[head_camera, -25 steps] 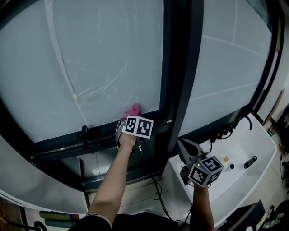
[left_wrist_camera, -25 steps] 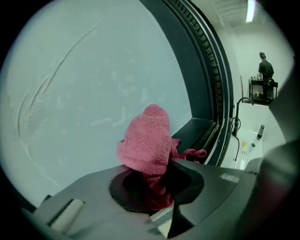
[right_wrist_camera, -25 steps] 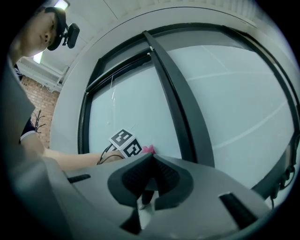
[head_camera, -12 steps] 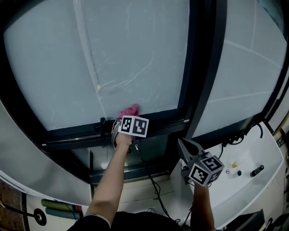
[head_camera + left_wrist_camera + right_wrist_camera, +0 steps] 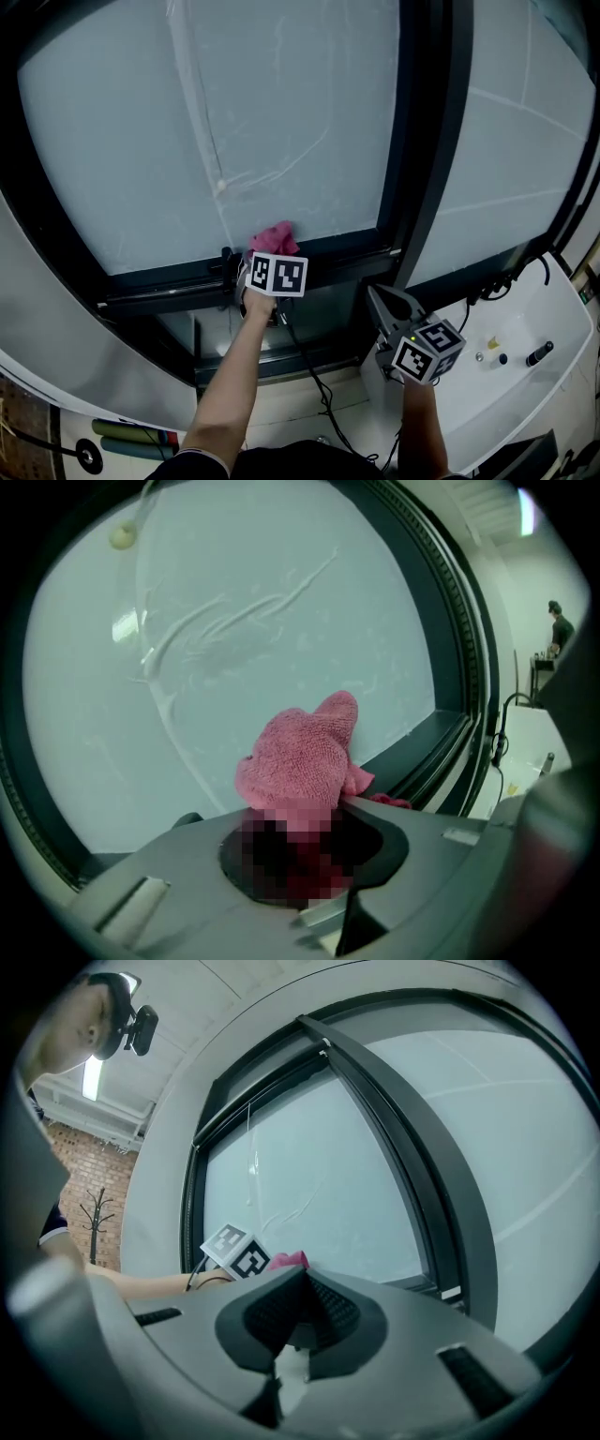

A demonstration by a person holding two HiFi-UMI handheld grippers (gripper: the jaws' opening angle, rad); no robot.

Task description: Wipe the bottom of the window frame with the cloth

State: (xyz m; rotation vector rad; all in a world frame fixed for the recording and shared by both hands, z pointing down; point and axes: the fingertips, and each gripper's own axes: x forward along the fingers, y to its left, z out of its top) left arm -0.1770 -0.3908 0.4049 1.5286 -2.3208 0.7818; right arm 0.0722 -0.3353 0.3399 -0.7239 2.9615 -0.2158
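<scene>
A pink cloth is bunched against the glass, down on the dark bottom rail of the window frame. My left gripper is shut on the cloth, its marker cube just below it. In the left gripper view the pink cloth sticks up out of the jaws, with the window frame's rail running off to the right. My right gripper hangs lower right, away from the frame, shut and empty. In the right gripper view the right gripper has its jaws together, and the cloth shows beyond them.
A thick black mullion stands right of the cloth. A small black latch sits on the rail just left of it. A black cable hangs under the frame. A white counter at lower right holds a dark marker.
My left gripper has slid the cloth left along the bottom rail, away from the mullion and close to the latch. The right gripper has stayed put.
</scene>
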